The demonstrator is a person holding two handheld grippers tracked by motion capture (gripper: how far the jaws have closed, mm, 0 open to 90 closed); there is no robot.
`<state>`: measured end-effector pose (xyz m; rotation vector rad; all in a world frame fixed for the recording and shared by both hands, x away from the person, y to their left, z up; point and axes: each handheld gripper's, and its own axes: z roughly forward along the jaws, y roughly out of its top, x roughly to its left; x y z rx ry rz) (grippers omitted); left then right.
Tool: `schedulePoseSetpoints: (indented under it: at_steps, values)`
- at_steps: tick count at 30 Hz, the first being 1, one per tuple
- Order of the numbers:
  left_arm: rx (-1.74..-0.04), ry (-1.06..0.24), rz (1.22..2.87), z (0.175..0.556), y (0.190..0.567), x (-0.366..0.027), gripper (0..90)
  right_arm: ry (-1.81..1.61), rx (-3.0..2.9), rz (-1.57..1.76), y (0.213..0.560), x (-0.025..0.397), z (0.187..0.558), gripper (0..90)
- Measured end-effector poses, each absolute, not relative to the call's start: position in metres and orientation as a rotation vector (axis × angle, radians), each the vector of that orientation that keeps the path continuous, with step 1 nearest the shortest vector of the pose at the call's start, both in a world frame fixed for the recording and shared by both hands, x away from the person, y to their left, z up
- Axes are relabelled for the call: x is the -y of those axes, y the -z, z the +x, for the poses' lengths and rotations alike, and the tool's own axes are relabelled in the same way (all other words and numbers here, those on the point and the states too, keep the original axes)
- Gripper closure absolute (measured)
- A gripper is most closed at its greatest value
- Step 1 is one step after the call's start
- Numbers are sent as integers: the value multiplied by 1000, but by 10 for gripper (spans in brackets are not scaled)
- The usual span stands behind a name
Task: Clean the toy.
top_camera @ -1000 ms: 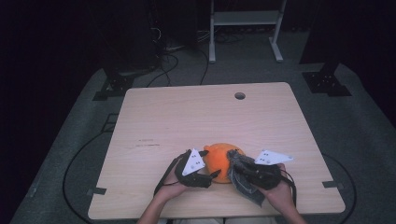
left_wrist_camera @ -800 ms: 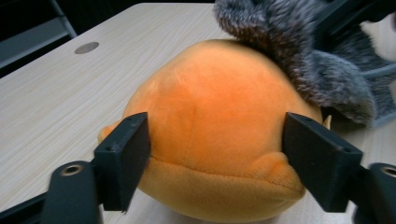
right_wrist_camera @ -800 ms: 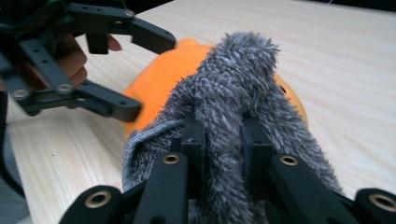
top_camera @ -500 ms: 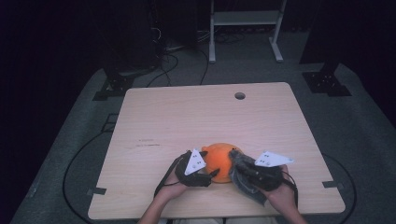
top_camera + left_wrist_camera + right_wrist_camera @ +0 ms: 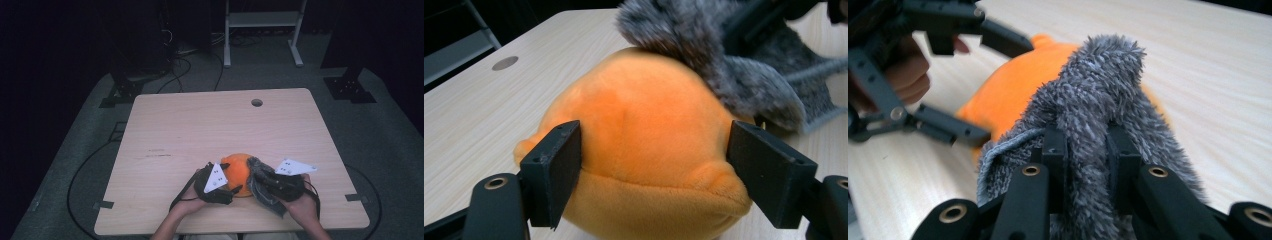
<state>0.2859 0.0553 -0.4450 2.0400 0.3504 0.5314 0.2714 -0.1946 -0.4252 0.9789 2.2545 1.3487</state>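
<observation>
Your left hand-held gripper [image 5: 654,165] stands wide open around the orange plush toy [image 5: 644,150]. One jaw is at each side of the toy's round body, close to the fabric, but I cannot tell if they already touch it. The toy lies on the counter [image 5: 200,130], near the edge at your side, between your two hands.

Your right hand-held gripper [image 5: 1087,150] is closed on a fold of the grey fluffy cloth [image 5: 1098,100], and the free part of the cloth lies over the top of the toy. It seems that you are wiping or covering the toy with the cloth while the left one holds it steady.

To do this step well, close the left jaws slowly until the toy cannot roll, but do not squeeze hard, because the soft body will deform and may slip out upward. Keep these jaws low, near the widest part. With the right one, keep the cloth firmly pinched and move it in short strokes over the surface. Take care that the cloth does not go between the left jaws and the toy.
</observation>
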Motion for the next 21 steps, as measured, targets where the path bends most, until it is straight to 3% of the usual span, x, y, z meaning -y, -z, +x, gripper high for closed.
schedulePoseSetpoints:
  at_steps: [4,9,14,21]
  values:
    - [-310,-569,2064,284,445,-54,225,-1362,-2270,903,420,187,265,740]
    - [-335,-680,2034,287,440,-58,145,-1378,-2324,944,428,192,273,740]
    - [-387,-576,2071,291,444,-61,220,-1311,-2343,926,430,196,268,740]
    - [-411,-523,2073,296,447,-68,220,-1247,-2336,1044,437,214,277,738]
